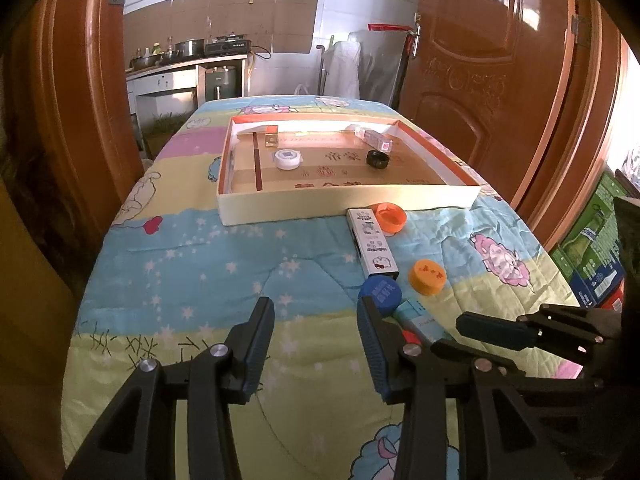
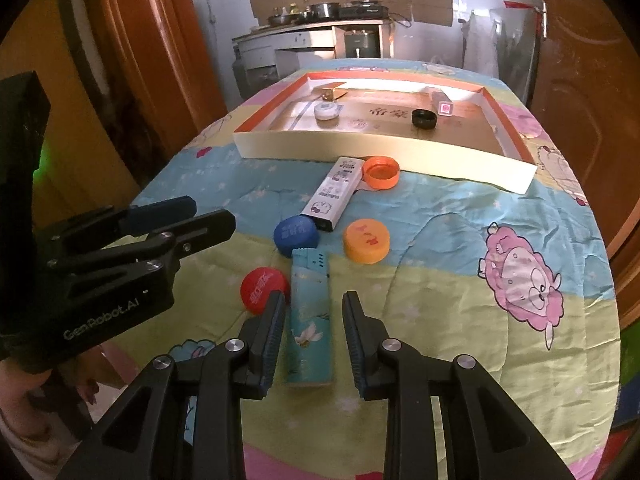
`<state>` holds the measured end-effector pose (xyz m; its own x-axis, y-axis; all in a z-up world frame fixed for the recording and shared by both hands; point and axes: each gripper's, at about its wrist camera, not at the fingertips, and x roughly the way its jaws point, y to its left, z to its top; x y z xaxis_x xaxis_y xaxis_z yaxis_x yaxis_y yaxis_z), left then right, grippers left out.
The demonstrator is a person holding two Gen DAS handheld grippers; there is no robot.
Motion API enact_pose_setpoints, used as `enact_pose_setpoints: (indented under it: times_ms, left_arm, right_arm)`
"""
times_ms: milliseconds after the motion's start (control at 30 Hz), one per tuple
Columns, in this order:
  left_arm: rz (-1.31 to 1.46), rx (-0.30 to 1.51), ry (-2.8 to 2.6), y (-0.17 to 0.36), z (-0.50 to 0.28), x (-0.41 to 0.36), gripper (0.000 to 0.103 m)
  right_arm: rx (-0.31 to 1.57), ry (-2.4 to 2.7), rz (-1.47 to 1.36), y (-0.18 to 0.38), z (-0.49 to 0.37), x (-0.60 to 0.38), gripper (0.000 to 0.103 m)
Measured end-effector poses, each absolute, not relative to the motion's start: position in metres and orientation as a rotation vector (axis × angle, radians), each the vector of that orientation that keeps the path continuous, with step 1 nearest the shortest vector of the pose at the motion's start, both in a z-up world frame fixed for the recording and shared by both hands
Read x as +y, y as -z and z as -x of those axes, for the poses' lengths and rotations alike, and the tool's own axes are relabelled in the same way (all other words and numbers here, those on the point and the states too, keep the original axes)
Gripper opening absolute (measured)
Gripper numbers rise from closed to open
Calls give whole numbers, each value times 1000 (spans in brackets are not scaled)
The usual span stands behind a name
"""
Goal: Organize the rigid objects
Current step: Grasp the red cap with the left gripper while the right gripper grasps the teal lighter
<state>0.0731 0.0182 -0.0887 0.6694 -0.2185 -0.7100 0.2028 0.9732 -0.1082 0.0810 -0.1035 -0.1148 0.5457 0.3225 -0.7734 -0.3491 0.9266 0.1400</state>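
**Both tongs open over the quilted bench**

Left tongs point(image 1: 316, 320) gape wide, empty, above the quilt. A red cap point(image 2: 264, 289) lies beside the blue lighter point(image 2: 310, 320), which sits between the spread, empty right tongs point(image 2: 314, 320), untouched. Beyond: blue cap point(image 2: 295, 235), white box point(image 2: 334, 192), two orange caps point(image 2: 366, 240). The tray point(image 2: 360, 148) holds a white lid and black cap.

The left tool point(image 1: 316, 312) is held low with its jaws spread wide and nothing between them. The right tool point(image 2: 314, 300) sits just to its right, jaws likewise parted. Each tool's fingers point forward, the two tools close together but apart.
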Motion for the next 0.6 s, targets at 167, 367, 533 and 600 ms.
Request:
enact_pose_setpoints:
  times_ms: [167, 367, 533, 600]
  left_arm:
    - [15, 802, 243, 88, -70, 16, 43]
    - [7, 808, 262, 90, -68, 12, 43]
    - [4, 816, 278, 92, -67, 7, 43]
    - [0, 821, 288, 93, -67, 5, 43]
  right_arm:
    - [915, -395, 42, 118, -81, -101, 31]
    - [915, -391, 63, 122, -82, -99, 31]
    - [918, -391, 67, 124, -82, -99, 30]
    - [920, -386, 66, 124, -83, -100, 26]
